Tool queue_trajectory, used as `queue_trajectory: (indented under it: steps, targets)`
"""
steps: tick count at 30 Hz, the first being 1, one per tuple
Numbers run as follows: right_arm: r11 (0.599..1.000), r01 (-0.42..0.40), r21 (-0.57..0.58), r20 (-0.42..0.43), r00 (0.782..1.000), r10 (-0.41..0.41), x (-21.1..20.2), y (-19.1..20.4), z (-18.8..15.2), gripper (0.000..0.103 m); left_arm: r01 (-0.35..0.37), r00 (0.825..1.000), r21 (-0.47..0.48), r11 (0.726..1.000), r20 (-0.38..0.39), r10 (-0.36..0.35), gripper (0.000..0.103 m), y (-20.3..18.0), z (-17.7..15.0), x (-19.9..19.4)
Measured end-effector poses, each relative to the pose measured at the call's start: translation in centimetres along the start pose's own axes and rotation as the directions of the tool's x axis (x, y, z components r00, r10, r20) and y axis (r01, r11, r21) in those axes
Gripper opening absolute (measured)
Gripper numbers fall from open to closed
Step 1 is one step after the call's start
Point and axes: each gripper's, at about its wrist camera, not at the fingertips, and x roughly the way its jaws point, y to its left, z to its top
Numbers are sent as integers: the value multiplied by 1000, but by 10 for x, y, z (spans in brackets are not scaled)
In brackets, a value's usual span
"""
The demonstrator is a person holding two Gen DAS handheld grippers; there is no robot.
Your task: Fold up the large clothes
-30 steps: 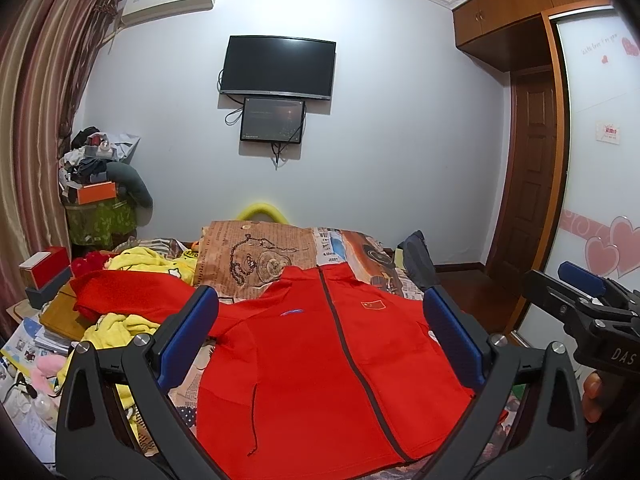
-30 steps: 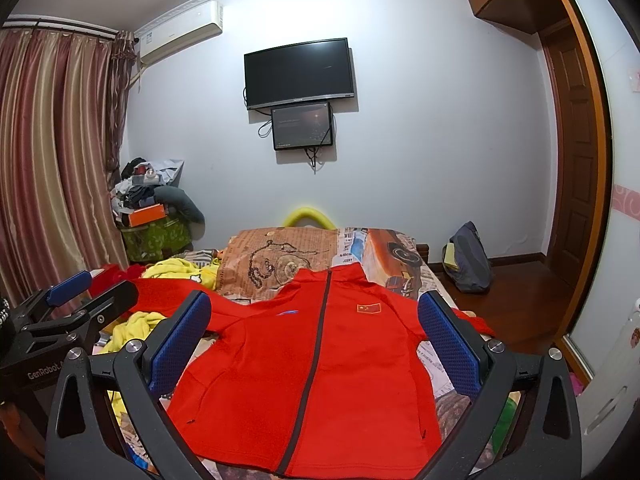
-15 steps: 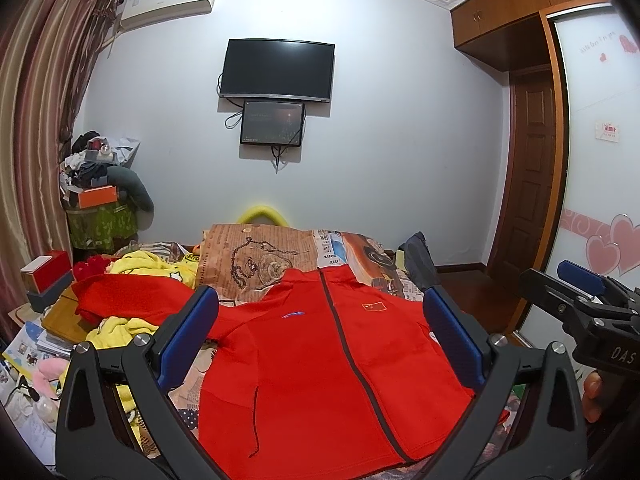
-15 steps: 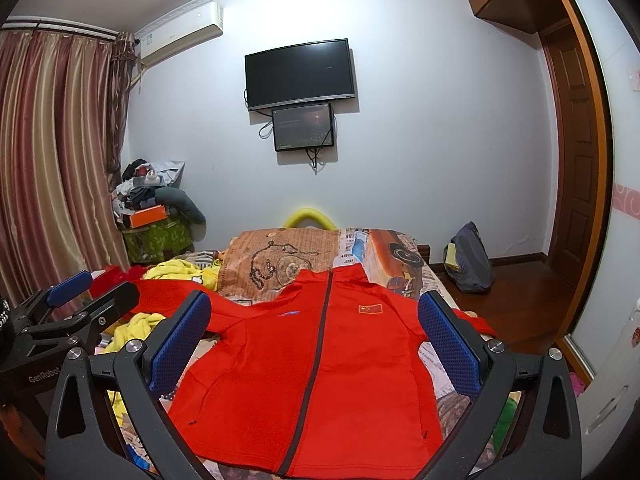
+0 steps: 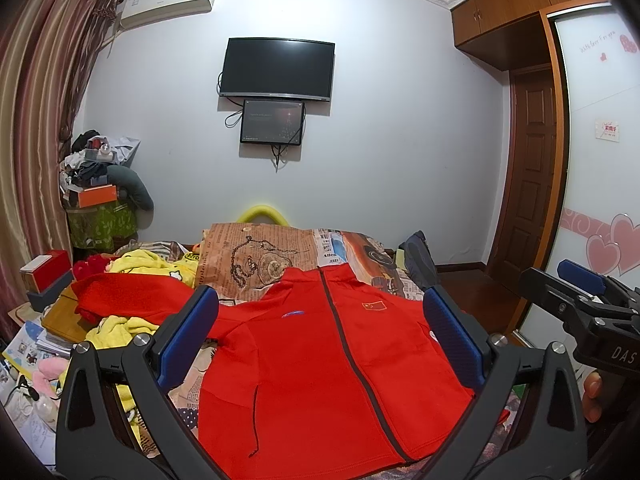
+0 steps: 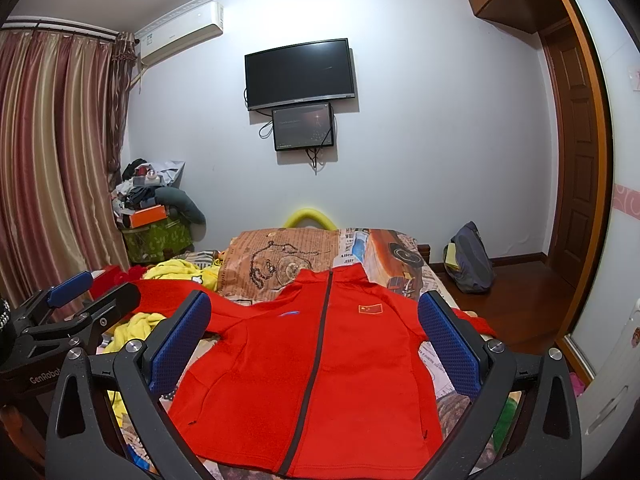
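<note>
A bed (image 6: 400, 248) with a newspaper-print cover fills the middle of a bedroom, and a large red zip-up jacket (image 6: 320, 368) lies flat on it, front up, zip closed, collar toward the far wall. Its one sleeve stretches out over a yellow garment (image 5: 120, 324) at the bed's left side. The left gripper (image 5: 320, 344) and right gripper (image 6: 316, 340) both hover above the hem end, jaws spread wide, holding nothing. Folding has not begun; a sensible start, judged from this layout, is to pinch one sleeve at the cuff and shoulder and bring it across the chest, keeping the fabric smooth. Readable writing: "GenRobo" on the left gripper's body, "DAS" on the right gripper's, and a small red flag badge (image 6: 370, 309) on the chest.
</note>
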Motion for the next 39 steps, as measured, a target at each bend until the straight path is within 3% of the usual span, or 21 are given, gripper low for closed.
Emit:
queue_trajectory:
  steps: [19,26,33,39]
  targets:
    - [1000,-2,-3,-20,1000,1,10,-1,-3,103,-12,1000,3,1000,-4,12,103,-1,-1,2]
    - [1000,-4,4,-49,999,4,30,-2,-4,103,-33,999,5,999,-24,33,103,6,-2,19]
    - [1000,7,-6,-96,995,-8,70,-4,-10,103,-81,995,-12,997,-58,81,103,28,-3,58]
    - [999,22,-25,-157,987,-26,121,-8,-15,103,-111,987,-36,993,-123,106,103,62,-9,116]
